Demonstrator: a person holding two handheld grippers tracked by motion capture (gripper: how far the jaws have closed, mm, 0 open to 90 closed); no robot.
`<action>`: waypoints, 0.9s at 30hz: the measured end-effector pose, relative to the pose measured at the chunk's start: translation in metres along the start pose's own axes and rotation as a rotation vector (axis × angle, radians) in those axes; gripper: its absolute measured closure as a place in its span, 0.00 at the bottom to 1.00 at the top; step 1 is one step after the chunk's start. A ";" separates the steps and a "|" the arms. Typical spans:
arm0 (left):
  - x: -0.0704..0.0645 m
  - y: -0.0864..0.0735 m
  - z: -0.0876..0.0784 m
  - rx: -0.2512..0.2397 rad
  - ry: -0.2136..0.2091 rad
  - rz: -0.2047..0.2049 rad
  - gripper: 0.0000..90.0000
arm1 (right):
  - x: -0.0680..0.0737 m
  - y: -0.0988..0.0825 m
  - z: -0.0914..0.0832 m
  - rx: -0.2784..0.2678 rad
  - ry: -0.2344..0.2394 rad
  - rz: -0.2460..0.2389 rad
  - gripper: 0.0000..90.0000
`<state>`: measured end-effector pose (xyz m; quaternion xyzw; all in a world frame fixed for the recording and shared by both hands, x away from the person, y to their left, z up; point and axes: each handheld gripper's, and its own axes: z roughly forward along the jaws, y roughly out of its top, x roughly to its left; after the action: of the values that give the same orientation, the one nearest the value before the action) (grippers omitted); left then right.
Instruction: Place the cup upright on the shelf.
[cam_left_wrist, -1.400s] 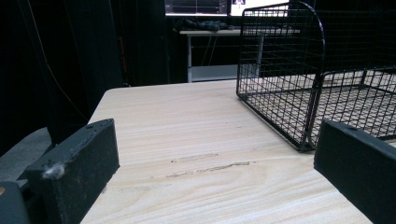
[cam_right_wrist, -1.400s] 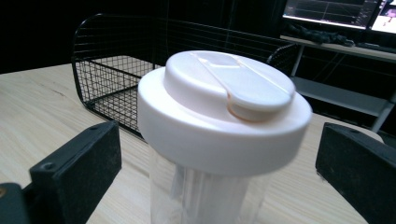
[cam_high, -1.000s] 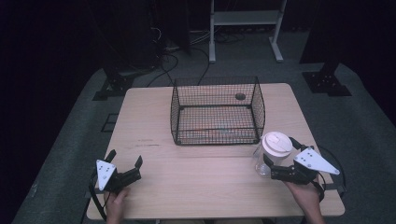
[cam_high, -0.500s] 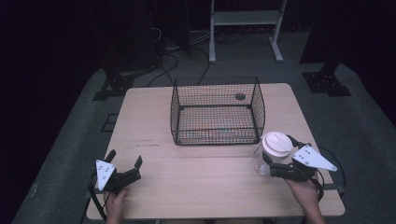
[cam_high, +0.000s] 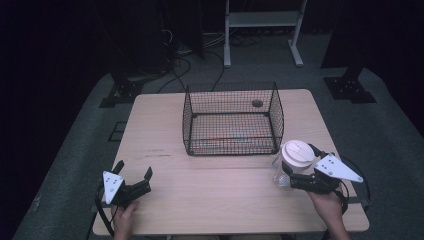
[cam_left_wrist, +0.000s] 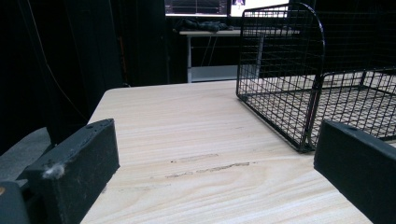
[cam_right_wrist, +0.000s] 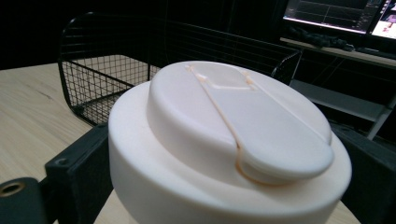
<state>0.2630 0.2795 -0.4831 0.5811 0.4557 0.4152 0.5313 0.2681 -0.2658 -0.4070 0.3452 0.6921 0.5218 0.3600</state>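
- At the bench's (cam_high: 215, 200) right front, our right gripper (cam_high: 295, 176) has its jaws pinching a clear jar (cam_high: 282, 170) with a white lid (cam_high: 298, 151), just under that lid.
- From the right gripper view, the lid (cam_right_wrist: 233, 126) sits between the two black jaws, which press on the jar from either side.
- We judge the step in hand to be the grasp, made or just about made, with the jar standing near the basket's (cam_high: 232, 120) front right corner.
- Upright is how the jar stands: its long axis runs vertical, lid up, base on the bench or very close to it; we cannot tell which.
- Next, we judge, comes a lift high enough to clear the basket's rim, then a carry over it, keeping the jar level.
- Our left gripper (cam_high: 134, 184) rests at the left front, jaws spread on nothing, pointing toward the basket (cam_left_wrist: 299, 84).
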 end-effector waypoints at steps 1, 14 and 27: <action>0.000 0.000 0.000 0.000 0.000 0.000 0.00 | 0.000 0.000 0.000 0.000 0.000 0.000 0.05; 0.000 0.000 0.000 0.000 -0.002 -0.002 0.00 | 0.005 0.032 0.004 -0.032 0.036 -0.016 0.05; 0.001 0.000 0.000 0.001 -0.004 -0.008 0.00 | 0.005 0.068 0.020 -0.045 0.069 -0.033 0.05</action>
<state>0.2632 0.2805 -0.4831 0.5804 0.4571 0.4116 0.5337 0.2900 -0.2369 -0.3454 0.3071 0.6977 0.5430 0.3521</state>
